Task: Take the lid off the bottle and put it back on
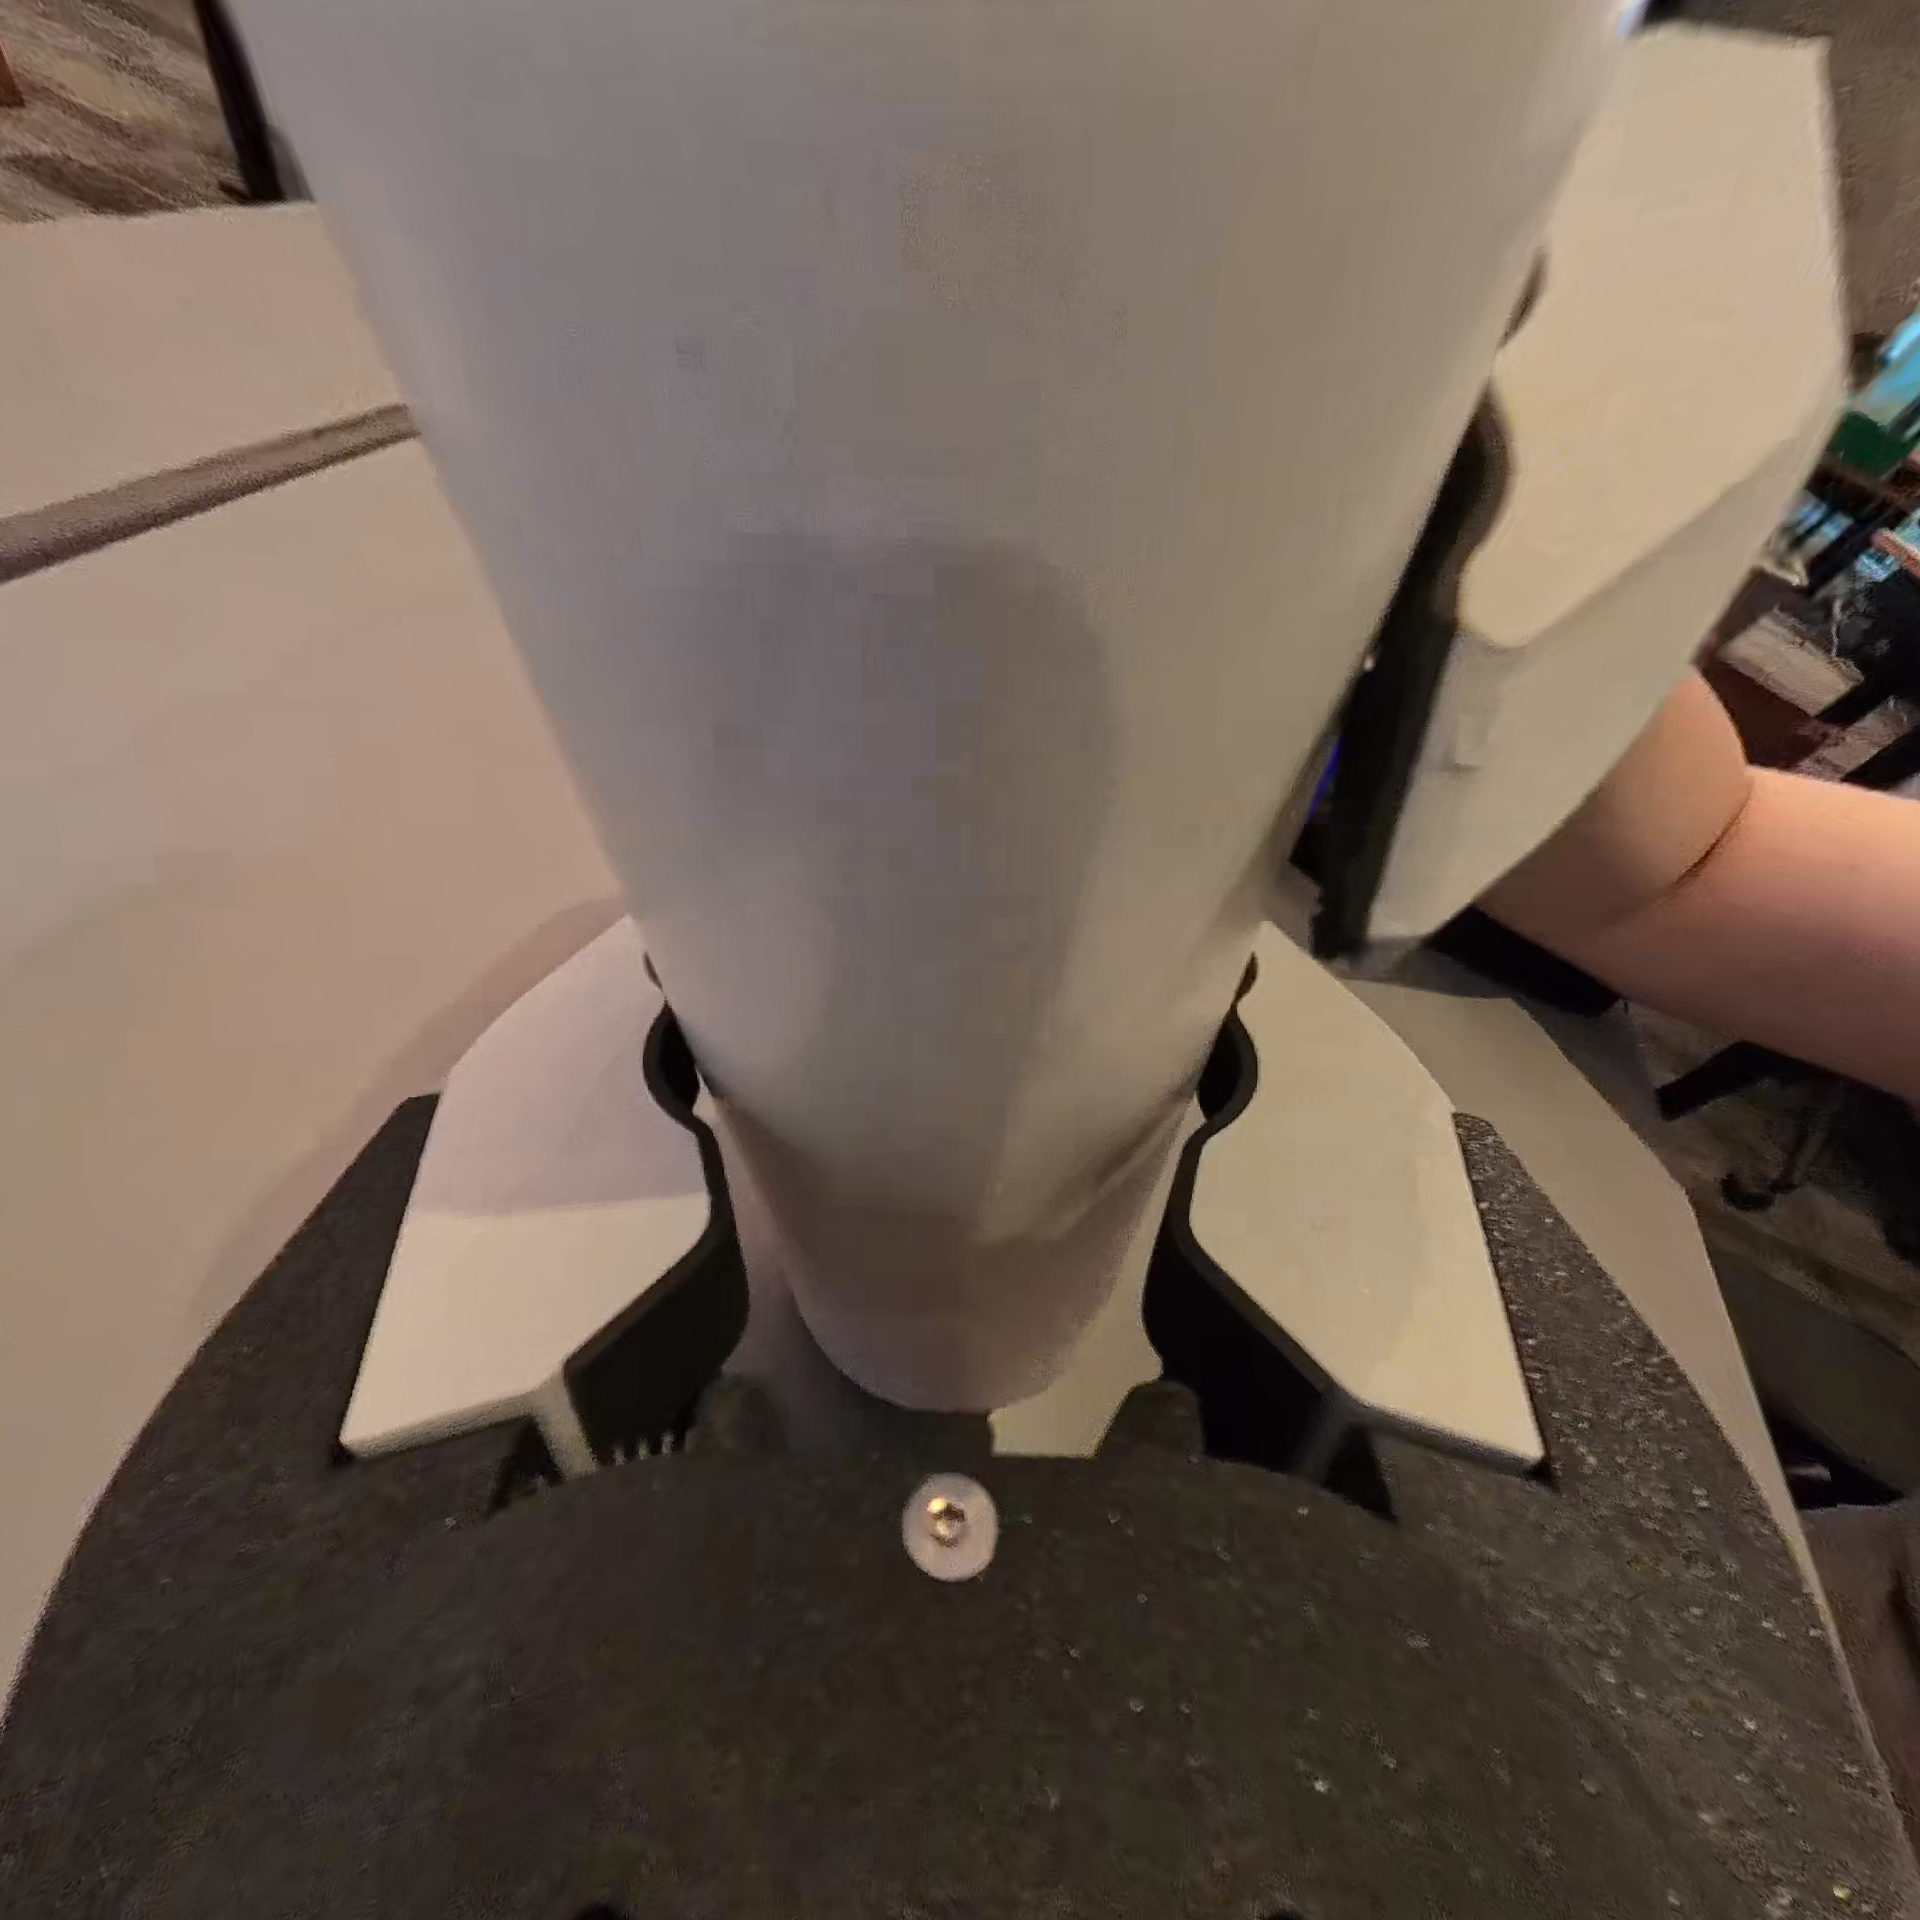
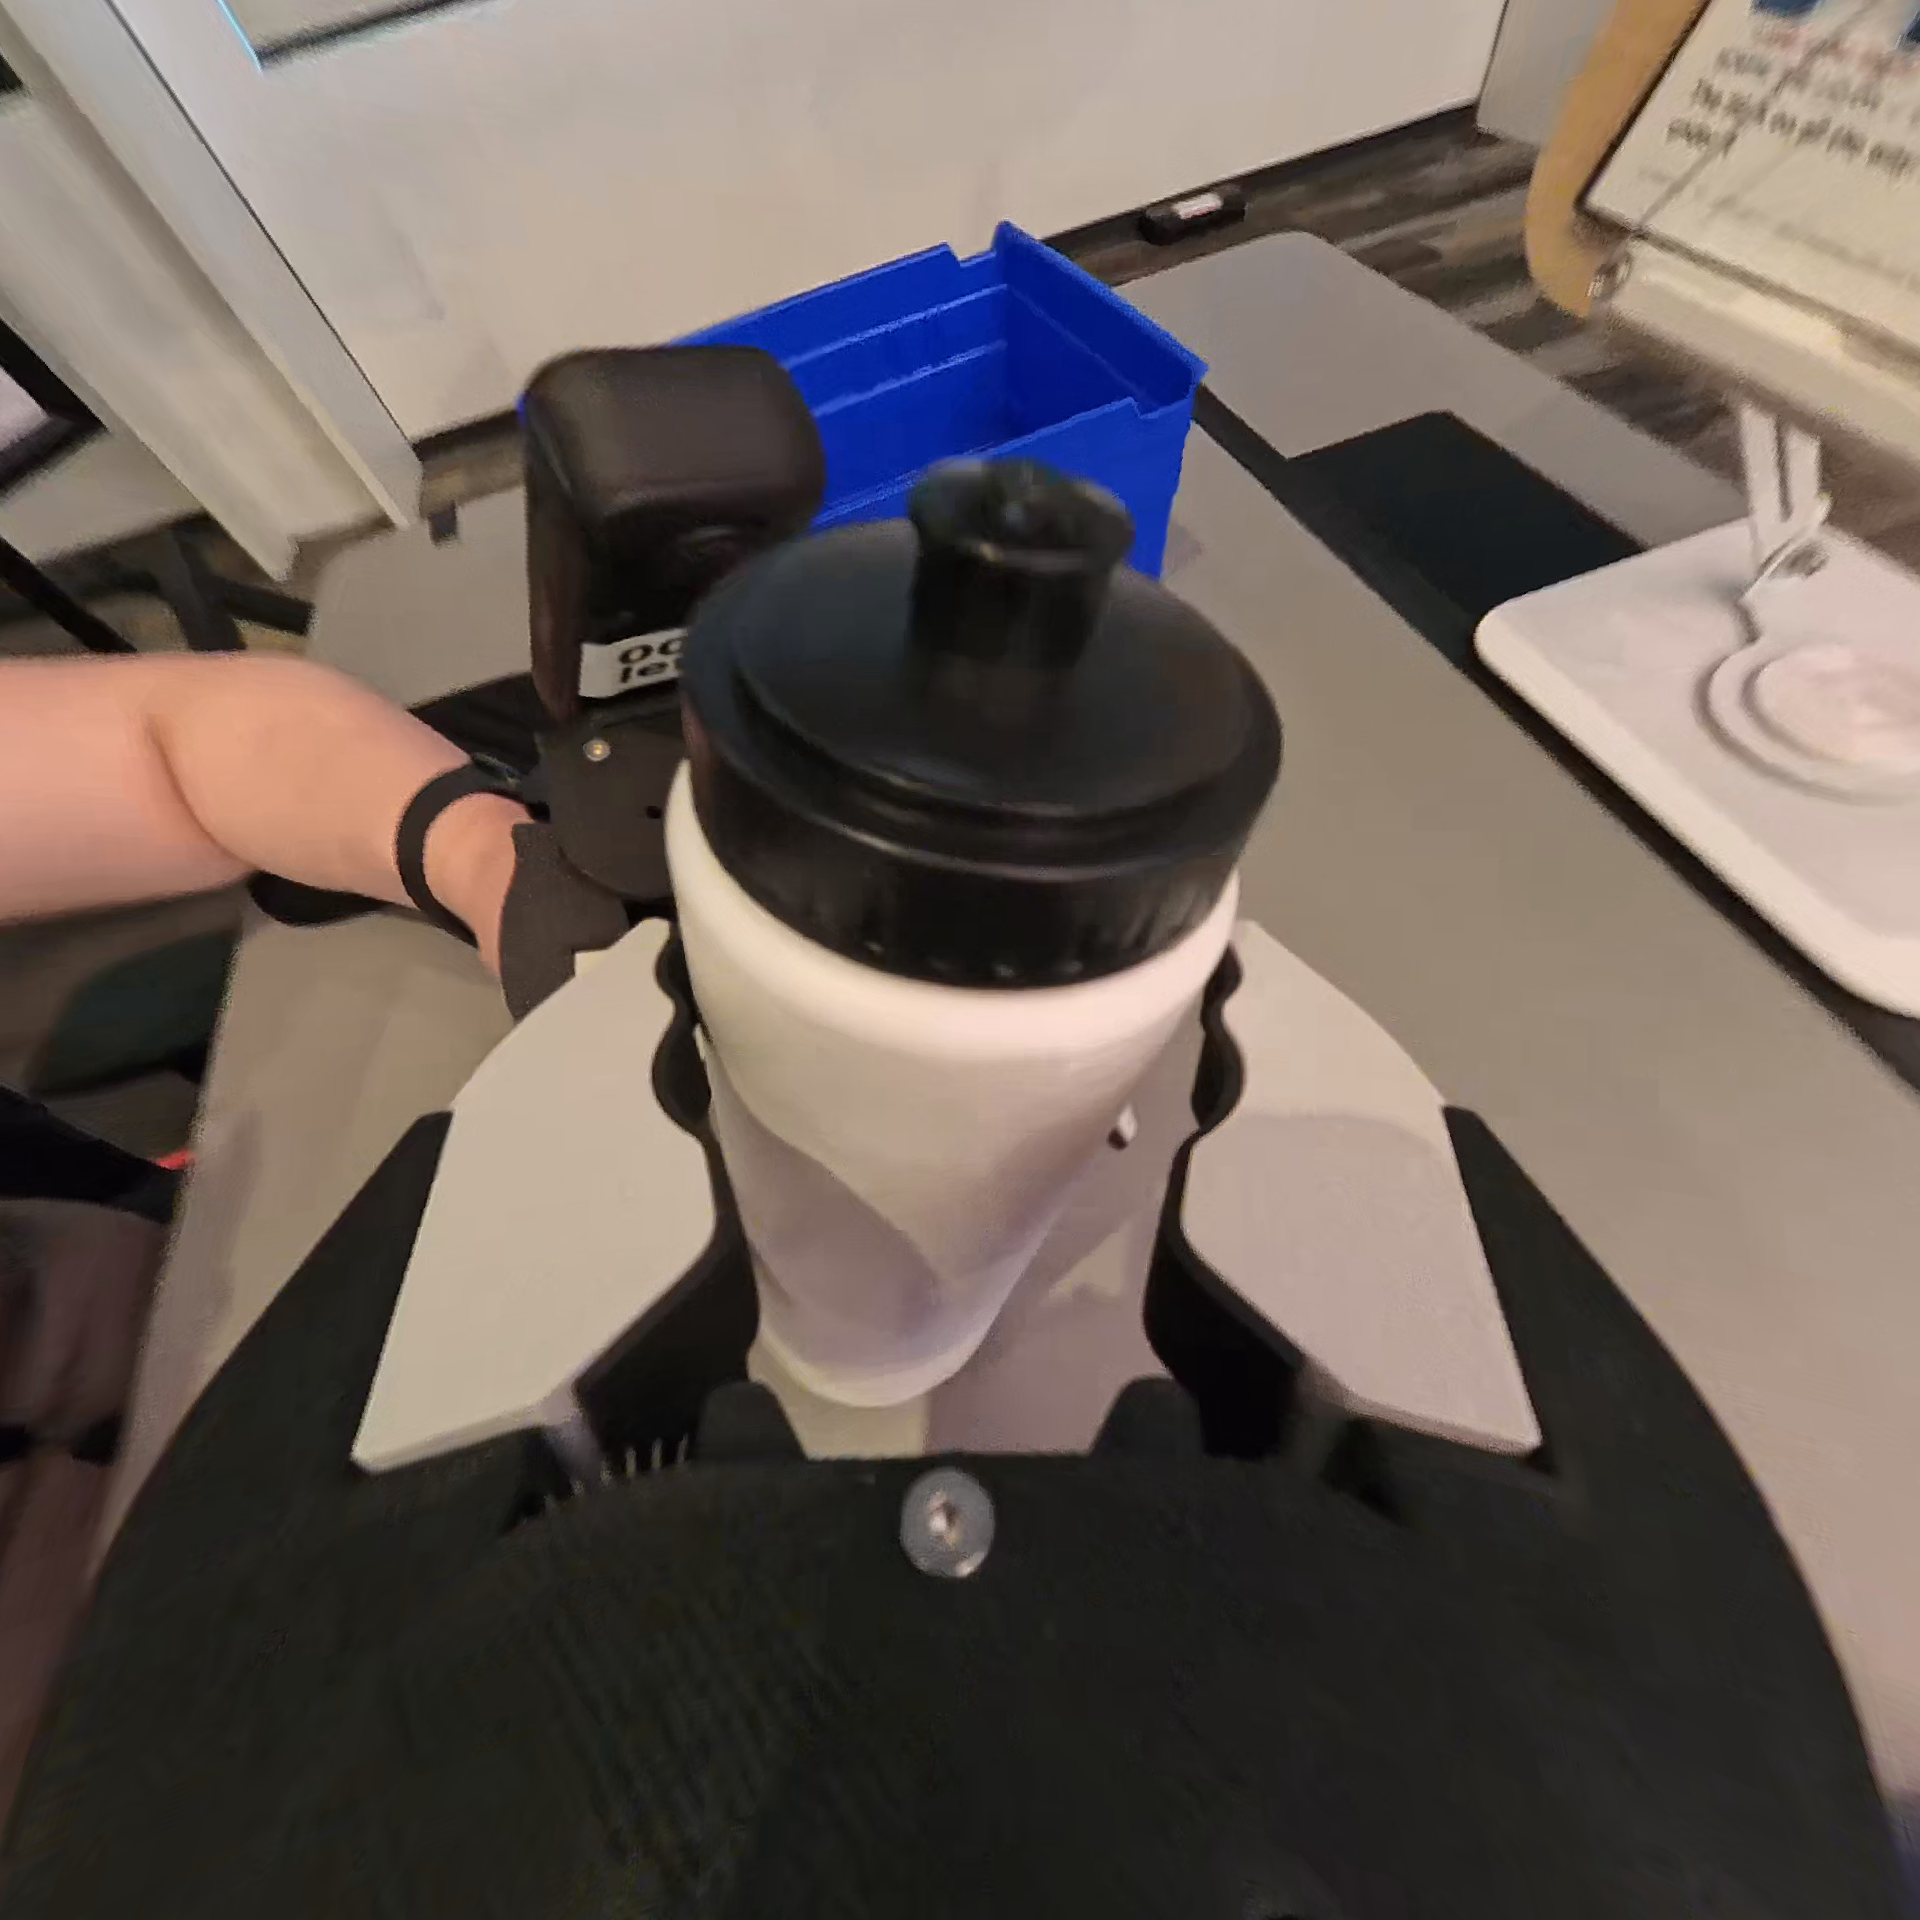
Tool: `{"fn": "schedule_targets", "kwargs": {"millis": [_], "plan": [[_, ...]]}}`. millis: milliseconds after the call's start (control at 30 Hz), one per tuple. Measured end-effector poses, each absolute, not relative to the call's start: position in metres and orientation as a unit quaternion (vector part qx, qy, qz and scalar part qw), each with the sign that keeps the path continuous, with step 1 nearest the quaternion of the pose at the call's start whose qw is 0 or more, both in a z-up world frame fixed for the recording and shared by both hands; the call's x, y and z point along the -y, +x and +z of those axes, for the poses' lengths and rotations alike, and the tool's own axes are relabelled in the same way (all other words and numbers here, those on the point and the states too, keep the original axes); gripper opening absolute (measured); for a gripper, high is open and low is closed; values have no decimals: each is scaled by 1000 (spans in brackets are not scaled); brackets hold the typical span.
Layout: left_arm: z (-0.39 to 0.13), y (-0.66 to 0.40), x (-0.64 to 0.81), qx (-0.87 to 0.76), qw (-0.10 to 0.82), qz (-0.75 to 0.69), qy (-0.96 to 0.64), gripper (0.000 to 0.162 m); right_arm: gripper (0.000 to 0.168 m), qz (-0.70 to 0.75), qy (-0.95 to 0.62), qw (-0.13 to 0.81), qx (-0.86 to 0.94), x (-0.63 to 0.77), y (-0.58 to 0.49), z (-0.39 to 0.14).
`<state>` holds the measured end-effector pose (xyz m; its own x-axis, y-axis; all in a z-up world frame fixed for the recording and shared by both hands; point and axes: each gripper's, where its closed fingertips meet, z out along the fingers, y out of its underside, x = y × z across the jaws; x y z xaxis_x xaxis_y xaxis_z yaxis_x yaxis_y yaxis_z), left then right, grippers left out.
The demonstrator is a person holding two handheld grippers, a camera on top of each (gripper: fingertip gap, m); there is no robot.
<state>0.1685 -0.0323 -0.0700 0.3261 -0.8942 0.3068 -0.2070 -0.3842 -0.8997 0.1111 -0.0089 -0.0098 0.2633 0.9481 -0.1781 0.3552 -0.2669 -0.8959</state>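
Both grippers' fingers pinching white bottle [image 2: 914,1174] body, left gripper [image 1: 951,1039], right gripper [image 2: 951,1029], black lid [image 2: 977,748] on.

Blue bin [image 2: 997,384] sat open at the far edge of my grey table [image 2: 1455,935], nothing visible inside. White tray [image 2: 1621,727] was off to the right with a round ring shape on it. Framed board with writing [image 2: 1787,145] leaned behind that. Small dark object [image 2: 1190,216] lay on the floor by the wall.
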Motion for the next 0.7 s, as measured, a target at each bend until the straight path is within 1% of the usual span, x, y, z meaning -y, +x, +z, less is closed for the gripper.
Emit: {"fn": "schedule_targets", "kwargs": {"millis": [100, 167, 333, 533, 600, 700], "plan": [[-49, 163, 32, -368, 406, -462, -698, 96, 95, 422, -705, 352, 448, 14, 107, -10], [-37, 160, 34, -358, 409, -479, -689, 96, 94, 434, -702, 349, 444, 17, 104, -8], [-30, 156, 35, -356, 414, -482, -686, 96, 90, 464, -690, 353, 429, 19, 100, 2], [-29, 157, 44, -388, 400, -486, -673, 95, 88, 435, -701, 354, 440, 17, 112, 7], [-21, 153, 43, -393, 417, -475, -668, 96, 88, 428, -702, 373, 430, 12, 128, 24], [-1, 144, 41, -396, 449, -461, -655, 94, 88, 409, -696, 435, 399, 5, 177, 74]]}}
